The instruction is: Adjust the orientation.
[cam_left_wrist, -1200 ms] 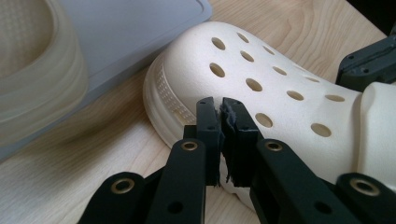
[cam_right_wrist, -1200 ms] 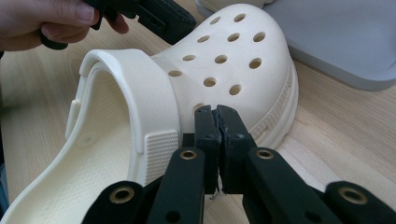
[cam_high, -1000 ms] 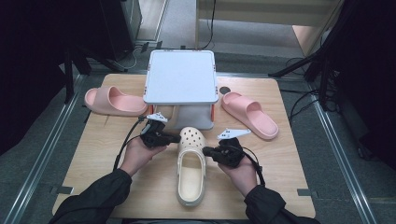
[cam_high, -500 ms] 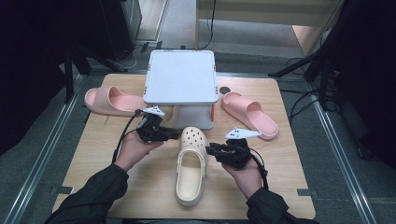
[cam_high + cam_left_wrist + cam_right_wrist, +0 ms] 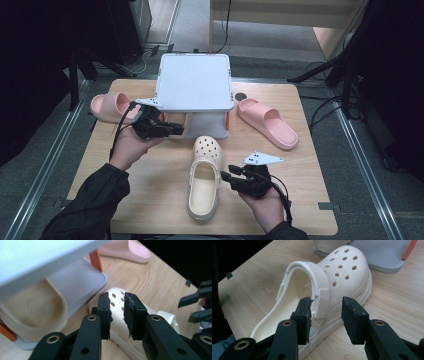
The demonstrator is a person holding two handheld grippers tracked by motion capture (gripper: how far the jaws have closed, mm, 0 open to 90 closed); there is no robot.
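On the near middle of the wooden table (image 5: 150,200) lies a cream perforated foam clog (image 5: 204,177), toe toward a white two-tier shoe rack (image 5: 195,82) already holding its mate. Right gripper (image 5: 325,308), jaws spread, straddles the clog's side wall, not gripping. Left gripper (image 5: 175,128) hovers slightly parted, empty. Racking seemingly half done.

The high view looks down on the table (image 5: 150,200); both tool cameras closely share the clog (image 5: 117,300).
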